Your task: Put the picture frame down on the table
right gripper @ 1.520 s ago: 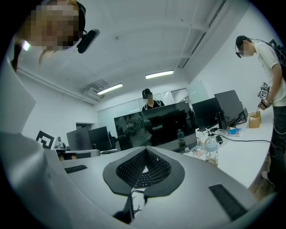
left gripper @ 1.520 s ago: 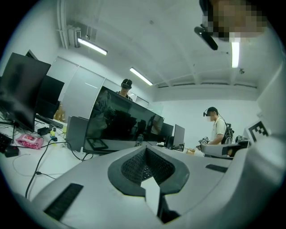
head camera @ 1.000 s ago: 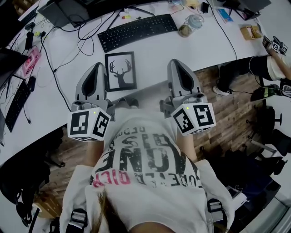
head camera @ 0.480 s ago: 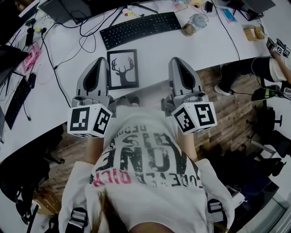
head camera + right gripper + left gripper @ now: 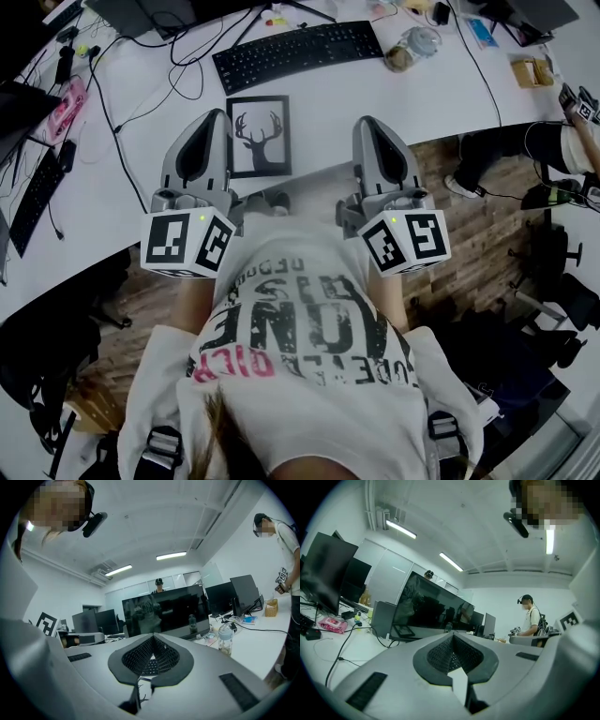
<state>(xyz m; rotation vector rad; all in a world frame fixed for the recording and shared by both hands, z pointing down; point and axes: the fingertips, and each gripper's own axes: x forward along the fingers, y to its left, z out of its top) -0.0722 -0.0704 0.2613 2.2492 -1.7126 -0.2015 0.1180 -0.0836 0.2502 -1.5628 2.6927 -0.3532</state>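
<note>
Nearest the person, the left gripper (image 5: 214, 118) and right gripper (image 5: 371, 124) both have jaws pressed together and empty, with the picture frame (image 5: 259, 136) flat on the table (image 5: 323, 103) between them, just beside the left, and a keyboard (image 5: 296, 51) beyond.

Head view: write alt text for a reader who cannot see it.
A black picture frame with a deer silhouette lies on the white table between the person's left gripper and right gripper, both shut; a keyboard lies beyond.
</note>
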